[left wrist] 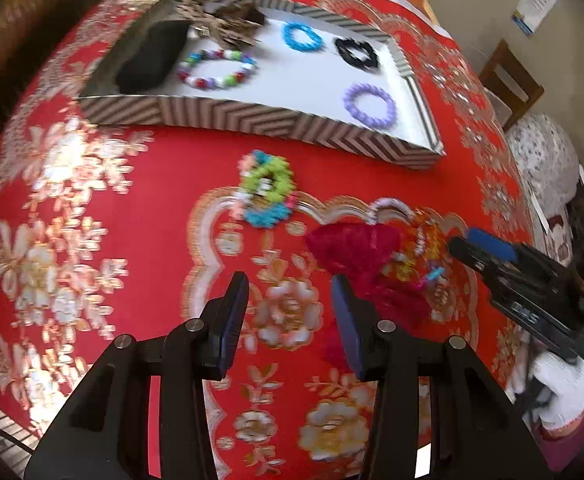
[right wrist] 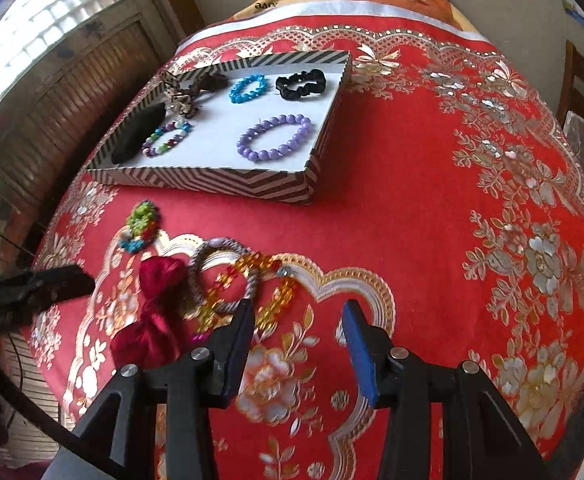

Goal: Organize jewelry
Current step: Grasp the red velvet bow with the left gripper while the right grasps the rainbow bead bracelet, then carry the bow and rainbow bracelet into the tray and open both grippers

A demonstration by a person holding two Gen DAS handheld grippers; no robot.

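Note:
On the red floral cloth lie a dark red bow (left wrist: 351, 248) (right wrist: 160, 308), a grey hair tie (left wrist: 391, 206) (right wrist: 202, 264), an orange bead bracelet (left wrist: 415, 256) (right wrist: 260, 264) and a green-and-blue bracelet (left wrist: 268, 192) (right wrist: 142, 220). My left gripper (left wrist: 290, 284) (right wrist: 80, 280) hangs open just left of the bow, with only cloth between its fingers. My right gripper (right wrist: 297, 312) (left wrist: 465, 242) is open too, and its left finger stands over the orange bracelet's near end. The zigzag-walled tray (left wrist: 252, 116) (right wrist: 212, 178) behind holds a purple bracelet (left wrist: 369, 105) (right wrist: 276, 138), a blue one (left wrist: 301, 38) (right wrist: 248, 88) and a black scrunchie (left wrist: 355, 54) (right wrist: 301, 82).
The tray's left end also holds a multicoloured bead bracelet (right wrist: 166, 138), a black oblong object (right wrist: 136, 132) and a leopard-print bow (right wrist: 184, 88). A wooden chair (left wrist: 507, 80) stands off the right side. A white-gloved hand (left wrist: 559, 396) holds the right gripper.

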